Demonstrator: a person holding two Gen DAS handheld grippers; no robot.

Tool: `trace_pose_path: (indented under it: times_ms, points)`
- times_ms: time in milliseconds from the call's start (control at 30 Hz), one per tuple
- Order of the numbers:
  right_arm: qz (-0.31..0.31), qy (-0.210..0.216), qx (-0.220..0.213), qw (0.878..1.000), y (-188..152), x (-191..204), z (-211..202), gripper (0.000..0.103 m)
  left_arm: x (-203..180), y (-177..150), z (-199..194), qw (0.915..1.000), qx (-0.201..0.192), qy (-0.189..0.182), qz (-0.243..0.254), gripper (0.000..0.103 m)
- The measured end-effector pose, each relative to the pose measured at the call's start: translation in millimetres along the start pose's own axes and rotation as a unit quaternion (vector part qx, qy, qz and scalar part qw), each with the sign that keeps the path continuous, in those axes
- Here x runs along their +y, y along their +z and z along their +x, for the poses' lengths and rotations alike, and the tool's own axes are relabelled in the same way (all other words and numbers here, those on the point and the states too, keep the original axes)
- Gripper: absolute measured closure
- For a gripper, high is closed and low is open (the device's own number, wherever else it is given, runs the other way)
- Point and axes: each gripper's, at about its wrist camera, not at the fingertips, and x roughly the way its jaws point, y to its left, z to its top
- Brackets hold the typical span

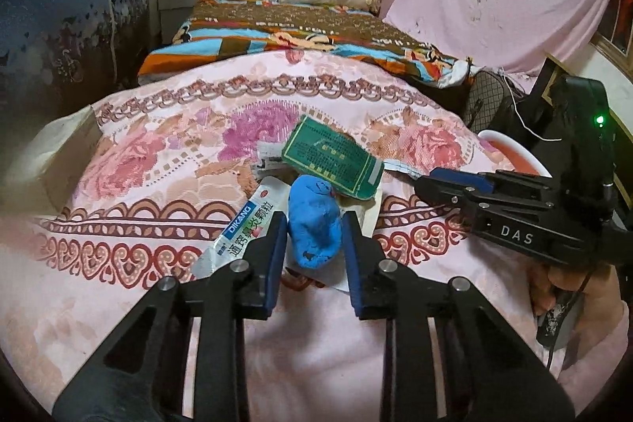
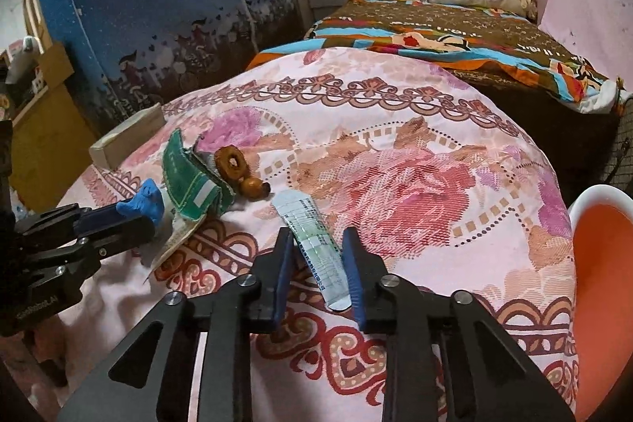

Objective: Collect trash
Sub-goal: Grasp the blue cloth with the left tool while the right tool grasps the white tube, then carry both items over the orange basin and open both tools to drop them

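In the left wrist view the left gripper (image 1: 314,224) straddles a blue crumpled wad (image 1: 314,224) on the floral bedspread (image 1: 158,161), jaws narrow but seemingly not yet pinching. In the right wrist view the right gripper (image 2: 316,258) brackets a sachet (image 2: 316,244), jaws similarly narrow, the orange bin (image 2: 601,263) near for dropping

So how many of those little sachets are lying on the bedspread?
2. A white DIKANG sachet lies just left of the blue lump; a second sachet lies between the right gripper's fingers. Others may hide under the green packet.

Orange bin (image 2: 601,263) cut off; sachet (image 1: 245,228) partly hidden.
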Motion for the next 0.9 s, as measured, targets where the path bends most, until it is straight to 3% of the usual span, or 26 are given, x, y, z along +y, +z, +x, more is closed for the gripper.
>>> trace_pose_path:
  times_ms: [233, 467, 767, 900]
  points:
    - [0.001, 0.009, -0.028, 1.000, -3, 0, -12, 0.086, -5, -2, -17, 0.9992, -0.040, 0.000, 0.002, 0.091]
    - [0.006, 0.002, -0.125, 0.992, -9, 0, -48, 0.087, -15, 0, -33, 0.9961, -0.088, -0.002, 0.004, 0.091]
    - [0.002, -0.017, -0.265, 0.964, -25, 3, -100, 0.087, -44, 7, -56, 0.9846, -0.172, -0.017, 0.025, 0.091]
    - [-0.006, -0.046, -0.322, 0.946, -30, 2, -122, 0.087, -63, 12, -64, 0.9767, -0.207, -0.034, 0.046, 0.091]
